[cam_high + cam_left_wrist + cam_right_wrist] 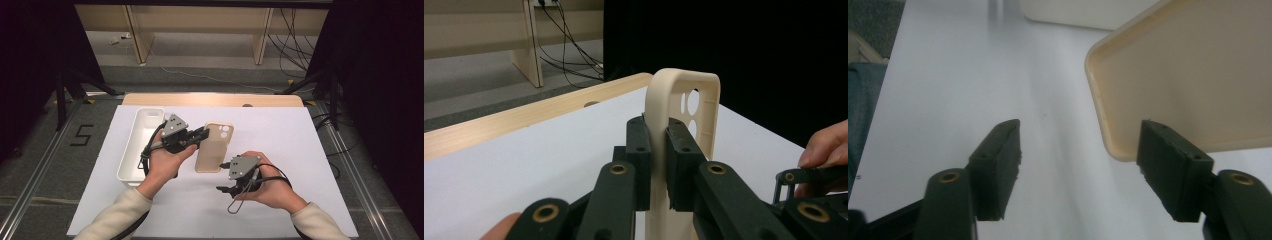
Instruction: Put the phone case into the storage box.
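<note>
A cream phone case (214,147) with camera cut-outs at its far end lies over the white mat, near the middle. My left gripper (204,134) is shut on the case's left long edge, close to the cut-out end. In the left gripper view the pads clamp the rim of the case (684,95) from both sides. My right gripper (223,177) sits at the case's near end and is open. In the right gripper view its jaws (1080,150) stand wide apart over bare mat, and a rounded corner of the case (1188,75) lies just beyond the right-hand jaw.
A long white tray (135,150) lies on the mat's left side, right beside my left hand. The white mat (300,150) covers a wooden table (210,100). Dark stands and cables flank the table on the floor.
</note>
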Demonstrator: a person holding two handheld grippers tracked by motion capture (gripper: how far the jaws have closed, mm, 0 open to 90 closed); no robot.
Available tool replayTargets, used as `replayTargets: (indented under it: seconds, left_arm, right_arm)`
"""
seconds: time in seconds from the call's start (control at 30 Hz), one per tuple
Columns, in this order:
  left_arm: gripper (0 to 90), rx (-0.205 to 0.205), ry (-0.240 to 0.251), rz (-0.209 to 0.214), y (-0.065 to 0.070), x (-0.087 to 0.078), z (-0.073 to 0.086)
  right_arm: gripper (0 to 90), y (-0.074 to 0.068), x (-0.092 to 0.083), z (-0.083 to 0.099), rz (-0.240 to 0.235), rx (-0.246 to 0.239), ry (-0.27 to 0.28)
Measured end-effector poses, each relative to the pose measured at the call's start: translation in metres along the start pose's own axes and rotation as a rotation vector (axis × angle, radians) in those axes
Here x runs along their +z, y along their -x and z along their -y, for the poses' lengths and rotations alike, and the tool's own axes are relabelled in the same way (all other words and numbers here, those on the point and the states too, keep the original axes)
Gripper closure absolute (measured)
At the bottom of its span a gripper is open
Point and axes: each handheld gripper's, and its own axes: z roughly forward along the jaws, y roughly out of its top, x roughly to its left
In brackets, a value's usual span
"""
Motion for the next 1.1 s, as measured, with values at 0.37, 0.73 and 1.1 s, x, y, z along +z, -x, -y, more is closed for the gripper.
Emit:
replayTargets:
  seconds: [0.37,0.73,1.1]
  left_arm:
    - [82.1,0.017,0.011,0.001,-0.002,-0.008,-0.004]
    - [82.1,0.023,0.029,0.001,-0.005,-0.019,-0.007]
    - [82.0,0.019,0.042,-0.01,-0.009,-0.03,-0.008]
  right_arm:
    - [27.7,0.002,-0.01,0.012,0.027,0.072,0.041]
    - [24.8,0.005,-0.02,0.024,0.055,0.127,0.083]
    - [23.2,0.006,-0.035,0.04,0.091,0.192,0.127]
